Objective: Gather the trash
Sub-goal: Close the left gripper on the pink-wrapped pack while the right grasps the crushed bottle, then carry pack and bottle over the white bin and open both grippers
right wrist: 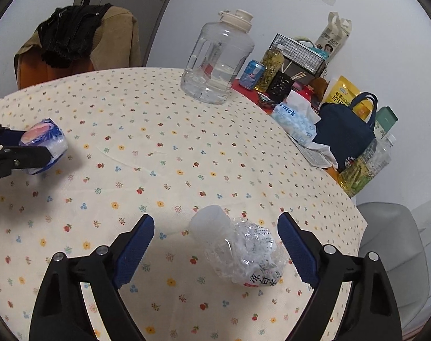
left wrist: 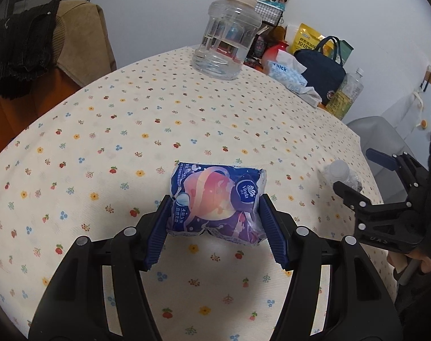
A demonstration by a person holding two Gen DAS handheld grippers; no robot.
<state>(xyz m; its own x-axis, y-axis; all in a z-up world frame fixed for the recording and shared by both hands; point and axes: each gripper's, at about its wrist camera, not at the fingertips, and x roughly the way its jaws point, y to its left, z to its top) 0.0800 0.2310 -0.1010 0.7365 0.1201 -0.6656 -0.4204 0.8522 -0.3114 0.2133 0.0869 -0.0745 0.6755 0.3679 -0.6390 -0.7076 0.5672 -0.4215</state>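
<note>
A blue and pink tissue pack (left wrist: 212, 190) lies on the flowered tablecloth (left wrist: 130, 130). My left gripper (left wrist: 216, 207) is shut on it, a blue pad pressed against each end. The right wrist view shows the same pack (right wrist: 49, 133) in the left gripper (right wrist: 35, 145) at the far left. A crushed clear plastic bottle (right wrist: 244, 253) with a white cap lies on its side near the table's right edge. My right gripper (right wrist: 216, 217) stands open around the bottle, which lies nearer the right finger; neither pad presses on it. In the left wrist view the right gripper (left wrist: 354, 168) and bottle (left wrist: 339, 170) are at the right.
A big clear water jug (right wrist: 215, 62) stands at the back of the table. Beside it are a can, a jar, a wire basket, a tissue box (right wrist: 295, 122), a navy bag (right wrist: 343, 136) and a yellow-labelled bottle (right wrist: 363, 164). A clothes-draped chair (right wrist: 79, 42) is far left, a grey chair (right wrist: 391, 247) right.
</note>
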